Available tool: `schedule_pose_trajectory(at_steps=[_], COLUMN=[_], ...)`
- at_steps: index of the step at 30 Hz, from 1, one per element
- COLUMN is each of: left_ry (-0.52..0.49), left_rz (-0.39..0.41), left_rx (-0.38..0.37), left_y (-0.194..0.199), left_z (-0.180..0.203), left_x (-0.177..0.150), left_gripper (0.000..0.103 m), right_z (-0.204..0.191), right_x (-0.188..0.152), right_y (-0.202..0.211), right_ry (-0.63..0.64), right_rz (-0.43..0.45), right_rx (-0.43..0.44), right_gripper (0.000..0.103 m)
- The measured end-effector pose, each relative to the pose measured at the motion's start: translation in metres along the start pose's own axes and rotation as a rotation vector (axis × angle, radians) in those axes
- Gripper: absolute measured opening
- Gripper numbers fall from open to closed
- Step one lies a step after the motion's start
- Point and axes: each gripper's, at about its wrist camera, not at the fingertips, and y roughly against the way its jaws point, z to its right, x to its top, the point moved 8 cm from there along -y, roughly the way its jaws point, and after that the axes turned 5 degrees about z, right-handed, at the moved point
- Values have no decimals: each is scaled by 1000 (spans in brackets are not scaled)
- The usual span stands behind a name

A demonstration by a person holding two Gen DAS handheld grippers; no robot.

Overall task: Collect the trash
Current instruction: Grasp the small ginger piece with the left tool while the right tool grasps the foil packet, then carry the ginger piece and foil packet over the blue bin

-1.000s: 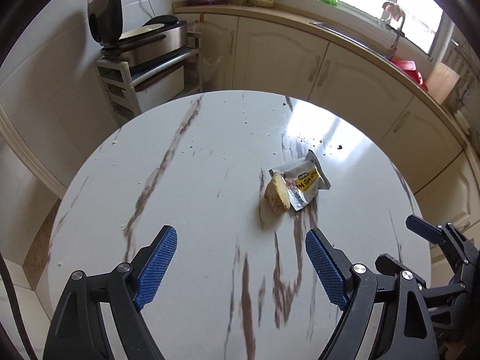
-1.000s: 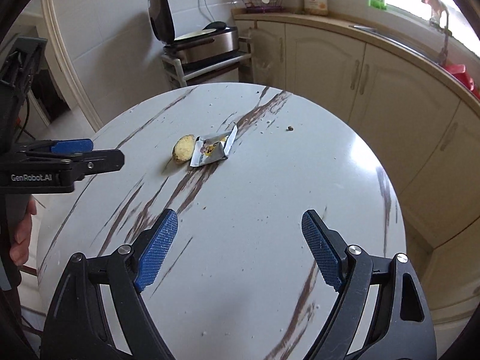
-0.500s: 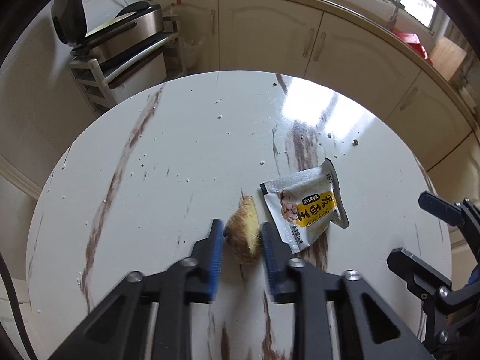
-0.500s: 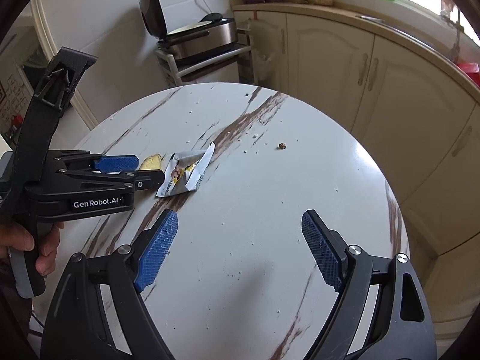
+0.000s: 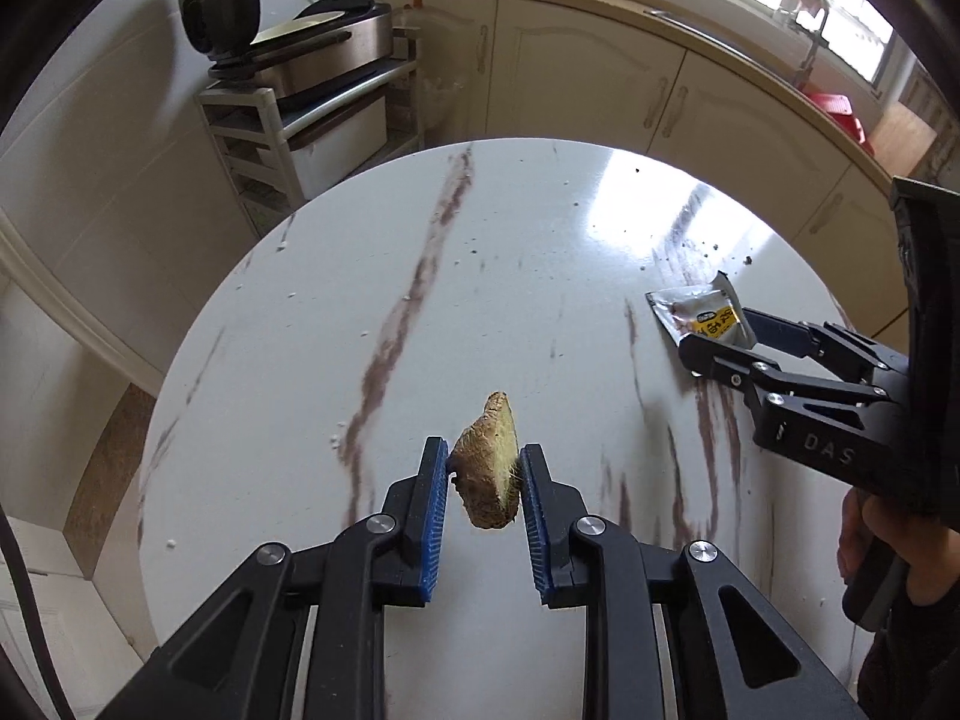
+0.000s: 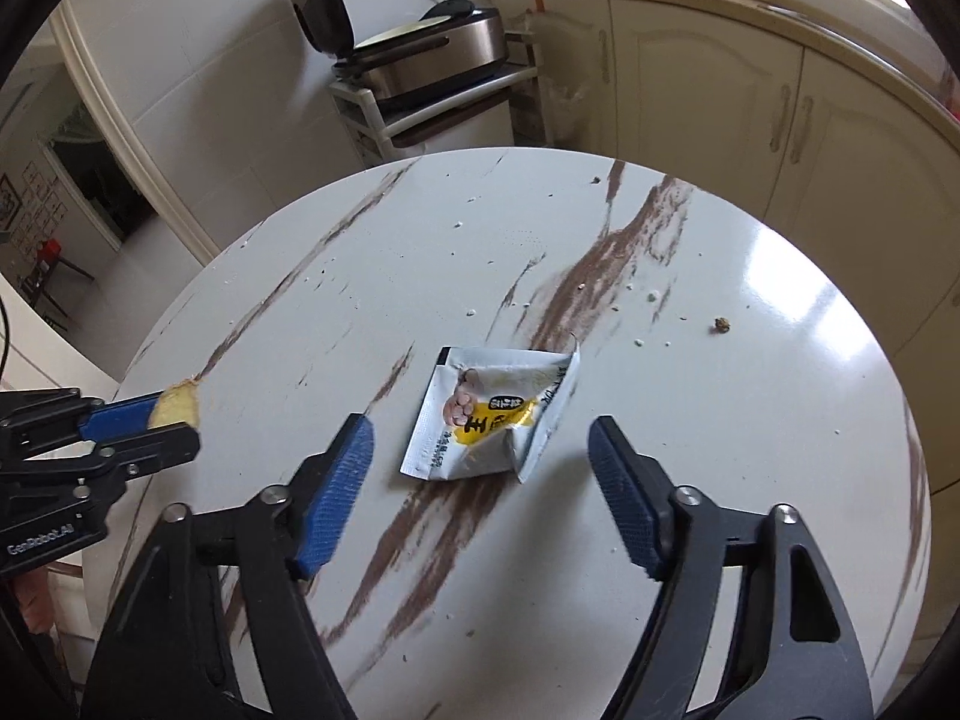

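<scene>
My left gripper [image 5: 483, 468] is shut on a brown, yellow-edged food scrap [image 5: 487, 471], lifted above the round marble table [image 5: 372, 276]. In the right wrist view that same scrap [image 6: 174, 407] shows at the far left, pinched in the left gripper [image 6: 153, 420]. A torn silver and yellow snack wrapper [image 6: 492, 417] lies flat on the table between the blue pads of my right gripper [image 6: 480, 438]. Those jaws are closing, and the pads stand clear of the wrapper on both sides. In the left wrist view the wrapper [image 5: 702, 315] sits at the right gripper's tips [image 5: 717, 339].
Small crumbs [image 6: 720, 324] dot the table's far right side. Behind the table stand a white shelf rack with an appliance [image 5: 300, 60] and cream cabinets [image 5: 600, 72]. A hand [image 5: 870, 546] holds the right gripper's handle at the right edge.
The left gripper shut on the food scrap and lifted it away to the left. The right gripper moved over the wrapper and its jaws narrowed around it.
</scene>
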Motion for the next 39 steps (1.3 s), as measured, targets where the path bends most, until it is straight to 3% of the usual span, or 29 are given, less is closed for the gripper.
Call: schedule_pose_trajectory(at_steps=[1, 2, 3, 6, 15, 21, 30, 36, 39], left_ry=[8, 16, 22, 23, -26, -102, -286, -412, -465], left_rz=[2, 3, 2, 6, 48, 71, 61, 7, -25], left_rx=[3, 5, 8, 0, -59, -95, -194, -270, -294], left_y=[5, 8, 9, 21, 69, 105, 126, 102, 85], left_z=[-5, -9, -12, -10, 44, 107, 264, 383, 425], left_x=[-3, -4, -4, -10, -31, -48, -73, -87, -96], left_gripper=[20, 20, 20, 20, 20, 20, 20, 20, 20], right_z=[-2, -5, -7, -12, -10, 11, 104, 183, 215], right_x=[-1, -1, -3, -9, -32, -63, -144, -209, -234], right_y=[-2, -2, -1, 11, 104, 176, 282, 331, 341], right_ry=[19, 44, 50, 66, 32, -7, -142, -280, -343], right_rz=[-5, -6, -9, -7, 98, 185, 314, 370, 376], right_rx=[-14, -30, -21, -10, 67, 84, -8, -144, -180], right_gripper=[49, 24, 18, 14, 13, 13, 13, 13, 13])
